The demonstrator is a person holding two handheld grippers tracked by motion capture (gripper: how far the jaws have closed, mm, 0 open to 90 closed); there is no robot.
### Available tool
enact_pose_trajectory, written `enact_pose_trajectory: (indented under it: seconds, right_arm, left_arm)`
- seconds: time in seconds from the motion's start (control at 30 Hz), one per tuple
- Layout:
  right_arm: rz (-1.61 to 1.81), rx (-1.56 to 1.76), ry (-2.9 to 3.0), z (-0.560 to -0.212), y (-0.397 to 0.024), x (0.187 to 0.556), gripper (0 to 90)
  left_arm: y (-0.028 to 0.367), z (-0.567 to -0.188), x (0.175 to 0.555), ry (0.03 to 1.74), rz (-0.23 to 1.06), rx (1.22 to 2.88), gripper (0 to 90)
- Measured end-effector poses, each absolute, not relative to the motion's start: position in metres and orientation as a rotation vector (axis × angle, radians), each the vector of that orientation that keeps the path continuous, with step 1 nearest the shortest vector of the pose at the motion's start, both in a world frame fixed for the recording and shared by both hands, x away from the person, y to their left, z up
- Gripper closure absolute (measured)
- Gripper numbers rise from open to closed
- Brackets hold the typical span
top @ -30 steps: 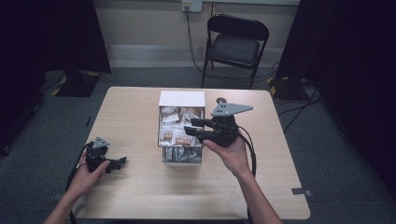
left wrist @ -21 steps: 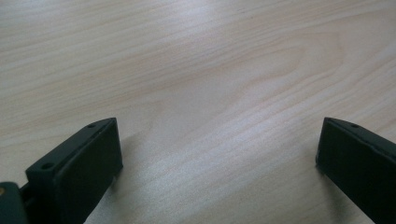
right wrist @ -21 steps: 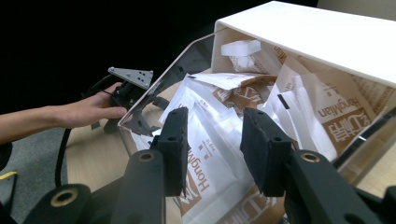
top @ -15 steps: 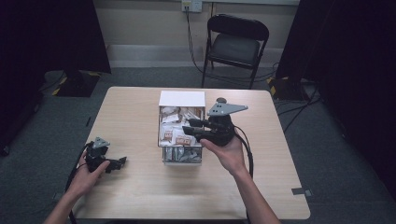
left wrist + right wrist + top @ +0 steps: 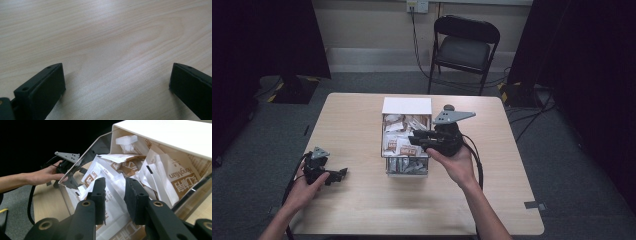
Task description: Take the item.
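We see a light wood table [image 5: 362, 210] under both grippers, and a clear-walled box [image 5: 407, 167] with a white lid end at its middle, stuffed with white-and-brown paper sachets [image 5: 399, 145]. The right gripper [image 5: 414, 139] sits over the box, held from below by the right hand [image 5: 457, 162], grey three-cornered plate on top, cable trailing back toward the forearm. In the right gripper view its jaws stand at a narrow gap, tips just above the sachets [image 5: 160, 172], one white sachet running up between them; we cannot tell if the pads actually pinch it. Box wall [image 5: 82, 167] lies just left of those tips, white lid [image 5: 175, 135] up and right of them. The left gripper [image 5: 341, 173] rests on the table well apart from the box, gripped by the left hand [image 5: 304, 187]. In the left gripper view its jaws are spread wide, bare tabletop [image 5: 112, 45] between and ahead of the tips, holding nothing.
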State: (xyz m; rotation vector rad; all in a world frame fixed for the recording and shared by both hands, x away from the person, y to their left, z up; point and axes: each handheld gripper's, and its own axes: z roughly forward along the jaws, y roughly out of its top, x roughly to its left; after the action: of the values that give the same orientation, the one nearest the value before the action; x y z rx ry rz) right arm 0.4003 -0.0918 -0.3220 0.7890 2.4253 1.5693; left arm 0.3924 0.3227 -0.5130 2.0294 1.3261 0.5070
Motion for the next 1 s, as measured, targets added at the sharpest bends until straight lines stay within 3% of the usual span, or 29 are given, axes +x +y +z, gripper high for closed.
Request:
enact_pose_trajectory:
  seconds: [1.0]
  right_arm:
    - [1.614,0.719,2.479,-0.3172,-0.0994,0.3908,78.5]
  left_arm:
    - [0.3227,-0.5130,0.3924,1.326,0.507,2.029,0.0]
